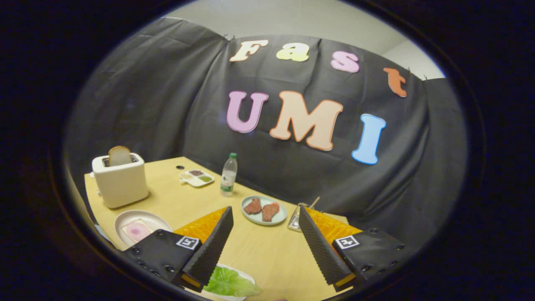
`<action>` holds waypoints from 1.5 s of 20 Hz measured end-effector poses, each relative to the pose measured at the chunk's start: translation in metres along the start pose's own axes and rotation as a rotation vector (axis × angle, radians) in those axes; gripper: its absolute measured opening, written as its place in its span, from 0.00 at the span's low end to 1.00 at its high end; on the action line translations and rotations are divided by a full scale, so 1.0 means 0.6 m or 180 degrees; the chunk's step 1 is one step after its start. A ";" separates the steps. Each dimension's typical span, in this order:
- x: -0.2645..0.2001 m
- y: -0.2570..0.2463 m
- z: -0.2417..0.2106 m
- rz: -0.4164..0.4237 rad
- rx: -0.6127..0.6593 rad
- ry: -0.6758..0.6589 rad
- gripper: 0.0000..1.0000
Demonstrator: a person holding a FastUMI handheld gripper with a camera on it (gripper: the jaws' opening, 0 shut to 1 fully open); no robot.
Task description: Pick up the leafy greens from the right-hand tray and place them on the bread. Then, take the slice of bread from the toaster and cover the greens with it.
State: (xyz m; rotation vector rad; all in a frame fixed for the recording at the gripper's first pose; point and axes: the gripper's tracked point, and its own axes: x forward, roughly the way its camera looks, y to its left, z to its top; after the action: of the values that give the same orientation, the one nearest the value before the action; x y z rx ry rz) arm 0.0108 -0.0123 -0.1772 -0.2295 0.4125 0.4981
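tongs (265, 234) spread wide, holding nothing, raised over the bench (267, 255). leafy greens (230, 282) lie on their tray beneath and behind the left finger, long axis crosswise. judgement: tongs must pull back and dip down to reach them.

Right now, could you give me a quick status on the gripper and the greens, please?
Gripper open, empty, above table. Leafy greens on their tray, below the fingers. Toaster holds bread slice. Nothing in the way.
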 end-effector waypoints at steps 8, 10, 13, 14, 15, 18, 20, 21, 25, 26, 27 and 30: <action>0.011 0.043 -0.171 0.0718 -0.0290 0.0697 0.99; 0.012 0.066 -0.208 0.0915 -0.0273 0.0843 0.99; 0.009 0.098 -0.255 0.1183 -0.0336 0.1058 0.99; 0.008 0.111 -0.266 0.1279 -0.0374 0.1105 0.99; 0.008 0.120 -0.277 0.1351 -0.0427 0.1149 0.99; 0.003 0.129 -0.309 0.1499 -0.0562 0.1300 0.99; 0.001 0.133 -0.332 0.1570 -0.0604 0.1406 0.99; -0.002 0.137 -0.347 0.1600 -0.0607 0.1463 0.99; -0.007 0.147 -0.384 0.1681 -0.0606 0.1623 0.99; -0.006 0.148 -0.389 0.1689 -0.0601 0.1649 0.99; -0.005 0.149 -0.396 0.1699 -0.0587 0.1679 0.99; -0.010 0.151 -0.413 0.1745 -0.0596 0.1798 0.99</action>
State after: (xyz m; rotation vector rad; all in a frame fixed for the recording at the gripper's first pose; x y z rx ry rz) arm -0.1205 -0.0141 -0.4065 -0.4447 0.9944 1.0179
